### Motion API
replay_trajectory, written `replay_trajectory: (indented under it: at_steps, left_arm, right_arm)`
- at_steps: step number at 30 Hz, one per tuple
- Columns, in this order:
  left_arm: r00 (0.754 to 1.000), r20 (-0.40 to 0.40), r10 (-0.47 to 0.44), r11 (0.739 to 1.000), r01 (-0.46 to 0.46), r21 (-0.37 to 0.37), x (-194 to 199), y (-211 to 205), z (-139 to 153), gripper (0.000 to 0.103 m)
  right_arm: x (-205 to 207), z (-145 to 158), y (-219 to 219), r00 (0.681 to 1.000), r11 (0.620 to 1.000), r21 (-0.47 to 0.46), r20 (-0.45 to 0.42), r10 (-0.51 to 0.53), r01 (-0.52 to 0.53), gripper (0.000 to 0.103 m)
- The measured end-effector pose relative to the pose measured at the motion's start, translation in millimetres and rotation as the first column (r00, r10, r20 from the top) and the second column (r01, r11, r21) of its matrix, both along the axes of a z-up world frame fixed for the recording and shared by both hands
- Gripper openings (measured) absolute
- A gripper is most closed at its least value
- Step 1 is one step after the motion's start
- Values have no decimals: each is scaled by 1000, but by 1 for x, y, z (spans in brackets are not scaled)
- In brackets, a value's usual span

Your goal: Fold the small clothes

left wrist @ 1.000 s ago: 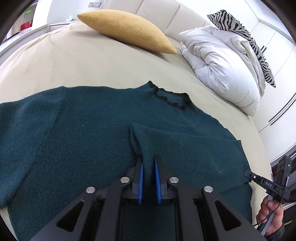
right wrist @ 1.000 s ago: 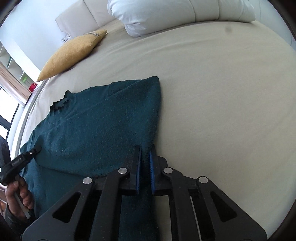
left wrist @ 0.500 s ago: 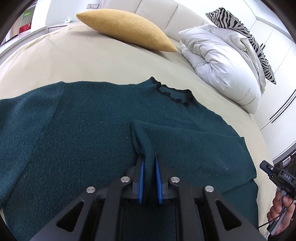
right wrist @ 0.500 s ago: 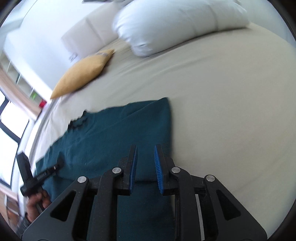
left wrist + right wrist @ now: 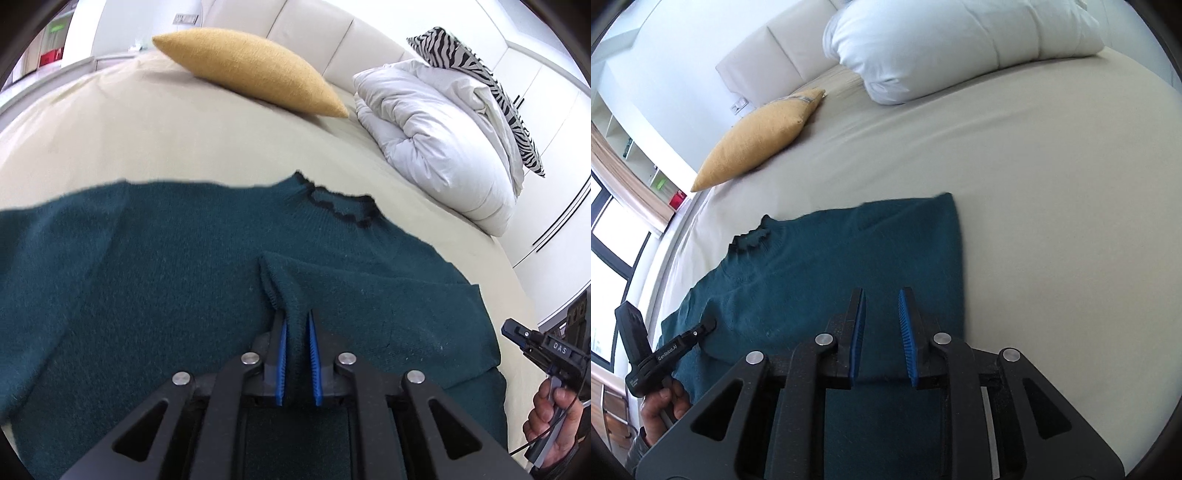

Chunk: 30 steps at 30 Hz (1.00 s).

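From the left wrist, the left gripper [image 5: 295, 325] has its jaws narrow and clamped on the cuff of a sleeve [image 5: 291, 291] that lies folded across the chest of the dark teal sweater [image 5: 147, 280]; the knit bunches up between the blue pads. The sweater is spread flat on the beige bed [image 5: 166, 147], its black-trimmed collar [image 5: 340, 206] pointing toward the headboard and its other sleeve stretched out to the left of this view. This looks like an early fold: one sleeve is laid in, and I judge the next move calls for letting this cuff go flat, then bringing the other sleeve over. The right gripper [image 5: 517, 332], held in a hand [image 5: 554, 421], sits at the sweater's right edge here. A mustard cushion [image 5: 251, 70], a white duvet [image 5: 436, 136] and a zebra-print pillow [image 5: 476, 70] lie well apart, near the headboard. From the right wrist, the right gripper [image 5: 882, 328] hovers above the sweater [image 5: 820, 266] with its jaws parted and nothing between them, the folded edge [image 5: 955, 258] lying straight beside open bed [image 5: 1052, 203]. The left gripper [image 5: 701, 328] shows at the left of this view. Nothing stands in the way; the one risk I see is the thick knit dragging as the cuff is released.
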<state>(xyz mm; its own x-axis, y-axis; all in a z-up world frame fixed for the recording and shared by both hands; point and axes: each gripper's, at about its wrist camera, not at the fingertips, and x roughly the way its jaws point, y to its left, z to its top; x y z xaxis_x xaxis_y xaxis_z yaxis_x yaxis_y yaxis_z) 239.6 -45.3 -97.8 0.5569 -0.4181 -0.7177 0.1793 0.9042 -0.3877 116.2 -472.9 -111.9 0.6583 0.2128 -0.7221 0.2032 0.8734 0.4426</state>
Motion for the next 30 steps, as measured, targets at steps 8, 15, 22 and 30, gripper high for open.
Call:
replay_trajectory:
  at_steps: [8, 15, 22, 30]
  left_arm:
    - [1000, -7, 0, 1000, 0, 29, 3, 4, -15, 10]
    - [1000, 6, 7, 1000, -7, 16, 1, 6, -18, 10]
    - [999, -20, 51, 988, -53, -143, -24, 43, 6, 39]
    - [951, 43, 307, 907, -278, -315, -117, 177, 51, 67]
  right_arm:
    - [37, -47, 1, 999, 999, 51, -54, -4, 7, 24]
    - [33, -17, 0, 1000, 1000, 15, 16, -25, 25, 48]
    - [22, -13, 10, 999, 998, -64, -9, -31, 31, 61]
    - [-57, 46, 56, 986, 997, 66, 168, 19, -31, 61]
